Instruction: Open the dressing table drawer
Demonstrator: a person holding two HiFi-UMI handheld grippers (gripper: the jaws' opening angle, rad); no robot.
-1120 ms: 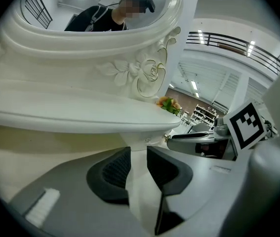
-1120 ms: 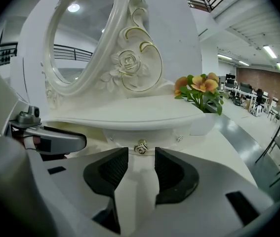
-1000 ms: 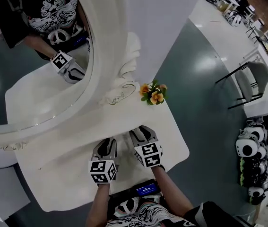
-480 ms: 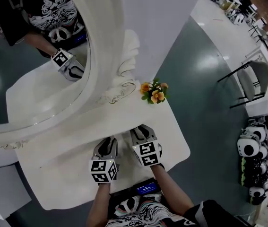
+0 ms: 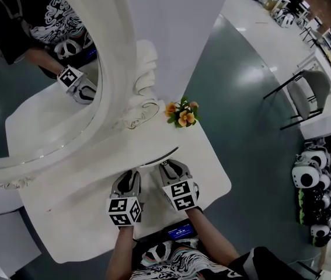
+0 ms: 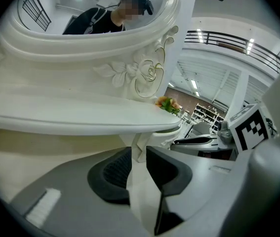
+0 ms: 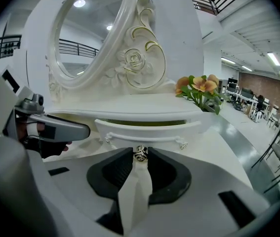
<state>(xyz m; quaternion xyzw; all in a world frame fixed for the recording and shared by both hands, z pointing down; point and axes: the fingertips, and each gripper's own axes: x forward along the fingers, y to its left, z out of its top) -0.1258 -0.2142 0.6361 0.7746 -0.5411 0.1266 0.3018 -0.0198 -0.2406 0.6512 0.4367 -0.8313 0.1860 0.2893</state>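
Observation:
The white dressing table (image 5: pixel 66 214) carries an oval mirror (image 5: pixel 37 104). Its drawer (image 7: pixel 144 128) stands a little way out from under the top, with a yellowish gap above its front. In the head view that gap shows as a dark slit (image 5: pixel 160 155). My right gripper (image 7: pixel 140 155) is shut on the small metal drawer knob (image 7: pixel 140 152), centred on the drawer front. My left gripper (image 6: pixel 139 159) hovers beside it at the table's front edge (image 6: pixel 80 125), jaws a narrow gap apart with nothing between them. Both grippers sit side by side in the head view, left gripper (image 5: pixel 129 177) and right gripper (image 5: pixel 170 167).
A small pot of orange flowers (image 5: pixel 181 114) stands on the table top to the right of the mirror's carved frame (image 5: pixel 139 107). A chair (image 5: pixel 305 95) and a white desk lie across the grey floor at right, with round black-and-white objects (image 5: pixel 306 177) stacked below them.
The drawer has slid out a little, and a dark slit now shows at the right gripper's tips. Both grippers have shifted slightly left in the head view.

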